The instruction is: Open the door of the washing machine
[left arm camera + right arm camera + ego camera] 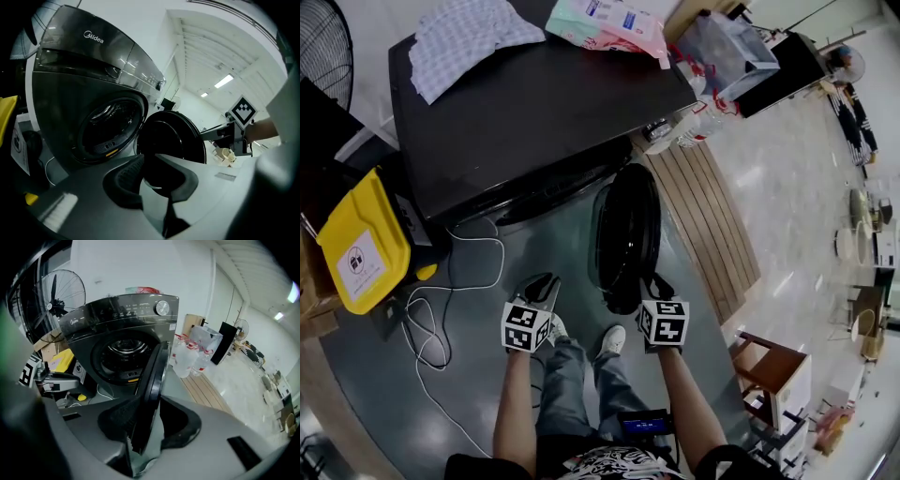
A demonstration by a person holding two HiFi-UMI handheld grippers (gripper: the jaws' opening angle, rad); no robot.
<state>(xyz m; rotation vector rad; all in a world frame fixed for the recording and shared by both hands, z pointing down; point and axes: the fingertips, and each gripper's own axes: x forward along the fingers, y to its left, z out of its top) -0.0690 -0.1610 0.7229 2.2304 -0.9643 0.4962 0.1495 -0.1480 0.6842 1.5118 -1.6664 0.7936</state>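
Closest to me in the head view, my two forearms reach out over my jeans and white shoes (614, 339) on the grey floor. The left tool (546, 281) sits at about 7 o'clock from the frame's centre and the right tool (653, 281) at about 5 o'clock.

In its own view the left tool (149, 161) has its jaws partly apart with nothing between them. It hangs clear of the machine, and the door shows only in the distance through the gap.

The right tool (150, 404) is clamped on the near rim of the round dark glass door (154, 366). The rim runs edge-on between the jaws, with both pads against it as far as I can make out.

That door (623, 225) stands swung wide open, jutting from the front of the machine towards me, just above the right tool at 12 o'clock from it. From the left gripper view the door (171, 136) hangs at 3 o'clock of the open drum mouth (110, 124).

A thin white cable (427, 319) loops over the floor at 9 o'clock from the left tool. A yellow plastic container (356, 244) lies beyond it.

A slatted wooden platform (703, 216) lies at 2 o'clock from the door.

Farther on is the dark grey front-loading washing machine (525, 103), with a checked cloth (469, 37) and a pink and green pack (609, 23) on its top.
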